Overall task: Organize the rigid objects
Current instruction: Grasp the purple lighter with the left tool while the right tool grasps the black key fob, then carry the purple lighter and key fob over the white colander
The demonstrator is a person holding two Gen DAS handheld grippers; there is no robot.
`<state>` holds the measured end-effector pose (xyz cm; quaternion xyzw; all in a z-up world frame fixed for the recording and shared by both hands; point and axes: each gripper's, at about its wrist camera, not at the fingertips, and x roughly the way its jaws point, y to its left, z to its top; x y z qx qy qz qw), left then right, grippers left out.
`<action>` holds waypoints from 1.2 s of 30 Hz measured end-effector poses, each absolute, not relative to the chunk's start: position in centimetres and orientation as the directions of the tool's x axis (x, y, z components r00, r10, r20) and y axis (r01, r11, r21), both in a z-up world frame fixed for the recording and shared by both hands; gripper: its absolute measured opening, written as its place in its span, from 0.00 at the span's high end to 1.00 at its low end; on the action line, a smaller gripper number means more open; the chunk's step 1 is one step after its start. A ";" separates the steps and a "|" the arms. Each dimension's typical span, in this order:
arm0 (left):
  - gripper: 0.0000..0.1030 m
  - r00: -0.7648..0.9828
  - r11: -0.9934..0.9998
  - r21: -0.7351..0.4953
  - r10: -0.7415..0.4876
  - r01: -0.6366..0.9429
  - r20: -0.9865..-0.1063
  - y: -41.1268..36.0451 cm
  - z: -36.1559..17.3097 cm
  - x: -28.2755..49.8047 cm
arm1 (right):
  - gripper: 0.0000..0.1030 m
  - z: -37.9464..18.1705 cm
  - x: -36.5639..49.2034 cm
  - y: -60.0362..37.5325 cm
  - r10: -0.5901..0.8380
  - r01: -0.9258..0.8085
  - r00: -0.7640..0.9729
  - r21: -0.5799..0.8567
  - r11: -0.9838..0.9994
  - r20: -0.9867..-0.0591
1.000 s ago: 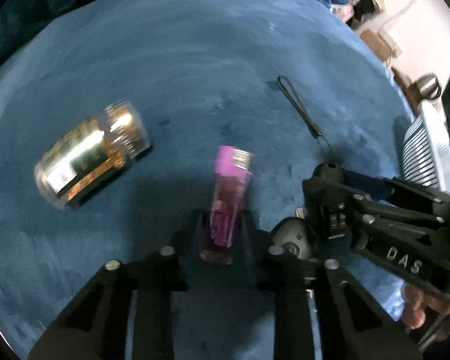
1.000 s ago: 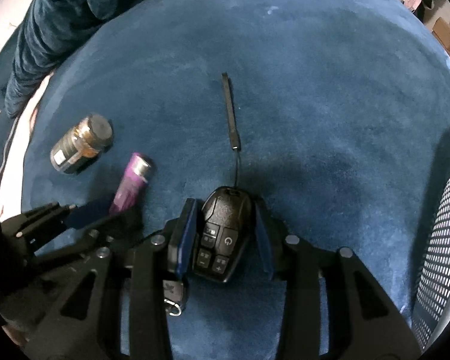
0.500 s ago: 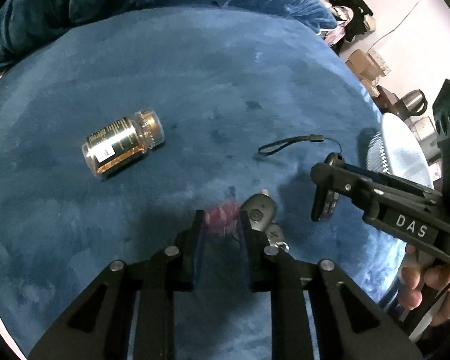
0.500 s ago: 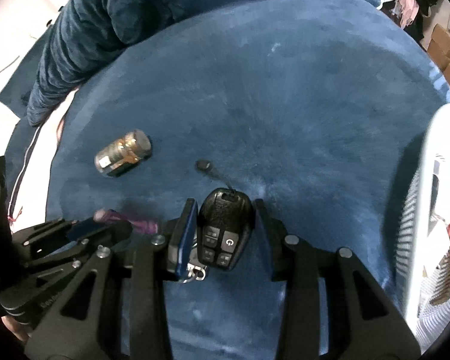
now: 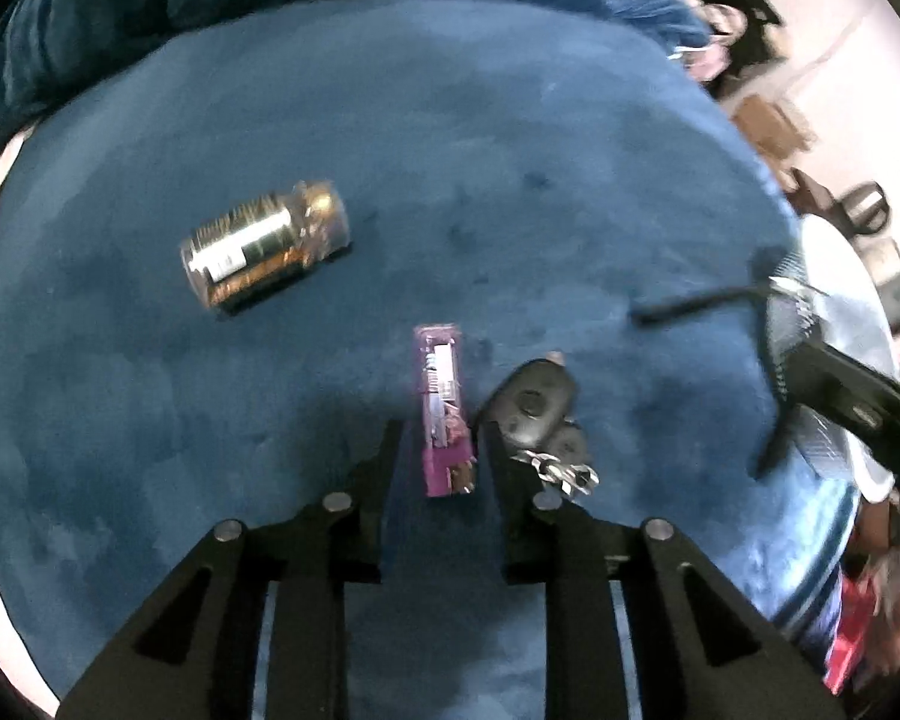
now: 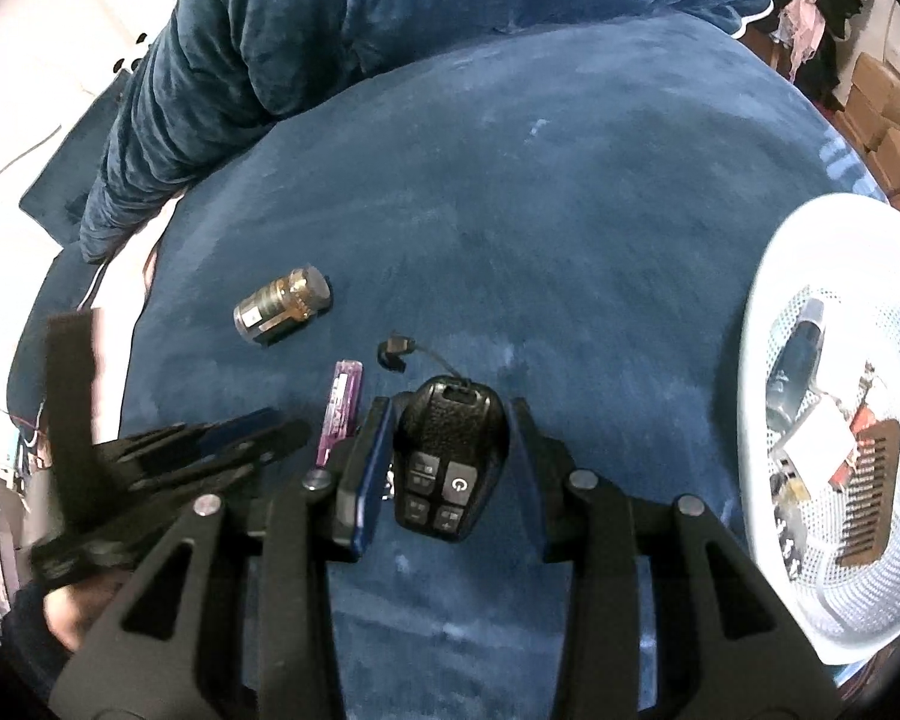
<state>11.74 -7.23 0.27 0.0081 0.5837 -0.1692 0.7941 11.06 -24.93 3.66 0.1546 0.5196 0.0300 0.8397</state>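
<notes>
My left gripper [image 5: 438, 432] holds a purple lighter [image 5: 441, 414] by its near end, a little above the blue bed; its jaws are opening slightly with the lighter still between the pads. A dark car key [image 5: 534, 402] with a metal ring lies just right of it. My right gripper [image 6: 450, 414] is shut on a black remote [image 6: 450, 468] with several buttons, lifted off the bed, its wrist strap [image 6: 393, 354] dangling. The lighter [image 6: 342, 408] and left gripper [image 6: 258, 438] show at the left of the right wrist view. An amber bottle [image 5: 264, 246] lies on its side farther back.
A white perforated basket [image 6: 810, 240] holding several items stands at the right edge of the bed. A rumpled blue blanket [image 6: 270, 60] lies along the far side. Boxes and clothes sit beyond the bed at the right. The bed [image 6: 570, 210] is soft blue fabric.
Both grippers have risen from the bed. The remote came up with the right gripper and its strap now dangles. The lighter lifted with the left gripper. The basket came into the right view.
</notes>
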 end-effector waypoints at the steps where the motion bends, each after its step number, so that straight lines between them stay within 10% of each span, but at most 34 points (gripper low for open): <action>1: 0.78 0.263 0.949 -0.179 -0.248 0.260 -0.932 -7.4 -0.3 12.2 | 0.63 3.6 10.9 -25.0 0.213 0.112 0.458 0.293 0.950 -0.863; 12: 0.80 0.177 0.961 -0.144 -0.188 0.235 -0.966 -8.7 -3.3 13.1 | 0.63 2.8 10.4 -26.1 0.237 0.140 0.447 0.329 0.934 -0.863; 36: 0.80 0.393 0.898 -0.168 -0.338 0.406 -0.855 -11.6 11.5 5.5 | 0.63 6.7 7.0 -28.5 0.186 0.174 0.523 0.318 0.932 -0.832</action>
